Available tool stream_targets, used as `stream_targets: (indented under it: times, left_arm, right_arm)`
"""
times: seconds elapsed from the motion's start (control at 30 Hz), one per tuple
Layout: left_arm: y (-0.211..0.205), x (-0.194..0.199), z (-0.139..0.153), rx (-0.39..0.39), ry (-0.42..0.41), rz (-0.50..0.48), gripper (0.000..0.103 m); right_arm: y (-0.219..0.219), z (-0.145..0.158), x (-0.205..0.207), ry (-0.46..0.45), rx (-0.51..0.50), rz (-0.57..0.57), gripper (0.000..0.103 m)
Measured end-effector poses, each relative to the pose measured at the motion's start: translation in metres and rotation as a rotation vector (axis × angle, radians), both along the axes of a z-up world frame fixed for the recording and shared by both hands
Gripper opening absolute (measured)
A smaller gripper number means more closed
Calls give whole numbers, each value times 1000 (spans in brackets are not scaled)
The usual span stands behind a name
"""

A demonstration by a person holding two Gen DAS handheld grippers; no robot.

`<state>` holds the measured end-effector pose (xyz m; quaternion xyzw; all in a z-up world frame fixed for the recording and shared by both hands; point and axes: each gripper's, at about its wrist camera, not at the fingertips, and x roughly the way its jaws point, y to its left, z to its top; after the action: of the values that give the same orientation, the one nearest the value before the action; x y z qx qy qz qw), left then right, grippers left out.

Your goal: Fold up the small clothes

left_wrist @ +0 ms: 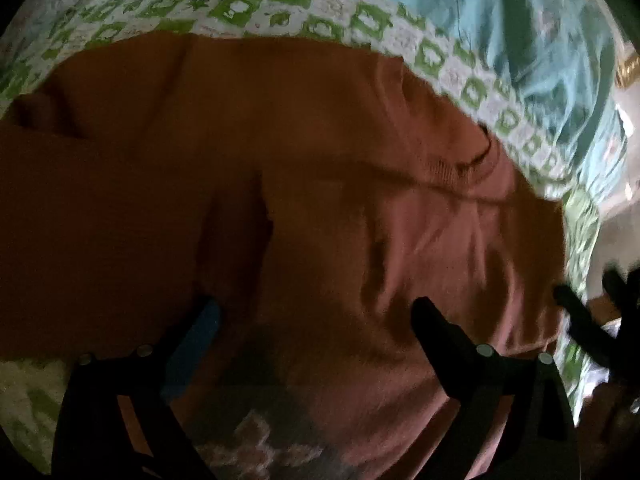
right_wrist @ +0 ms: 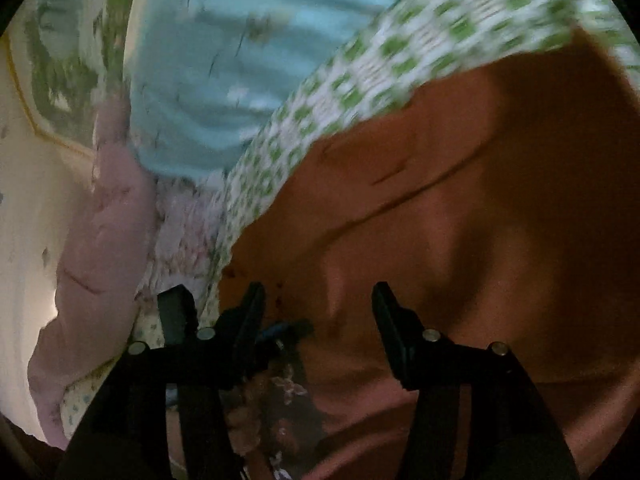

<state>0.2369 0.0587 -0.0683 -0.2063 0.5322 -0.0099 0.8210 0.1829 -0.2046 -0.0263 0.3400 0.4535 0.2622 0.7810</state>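
Note:
A rust-orange small garment [left_wrist: 320, 184] lies spread on a green-and-white patterned bedsheet [left_wrist: 240, 8]; its neckline shows at the right [left_wrist: 476, 160], and a pale print at the bottom [left_wrist: 260, 444]. My left gripper [left_wrist: 316, 312] is open just above the garment's lower part, empty. The right gripper's fingers [left_wrist: 580, 316] show at the right edge. In the right wrist view the same garment [right_wrist: 460, 200] fills the right side. My right gripper [right_wrist: 318, 300] is open over its left edge, holding nothing.
A light blue cloth [left_wrist: 520, 40] lies beyond the garment on the sheet, also in the right wrist view [right_wrist: 248, 60]. A pink garment [right_wrist: 104, 220] lies at the bed's left edge next to a cream floor [right_wrist: 24, 240].

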Motion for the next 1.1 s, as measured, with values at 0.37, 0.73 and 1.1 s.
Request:
stream_targets:
  times: [0.37, 0.73, 1.1]
  left_arm:
    - [11, -13, 48, 61, -191, -65, 9]
    - [29, -12, 35, 66, -142, -30, 9]
    - [26, -17, 32, 58, -132, -73, 10]
  right_arm:
    - [-82, 10, -48, -6, -142, -218, 57]
    - [-121, -13, -8, 37, -395, -279, 57]
    - [-114, -35, 44, 92, -523, -175, 9]
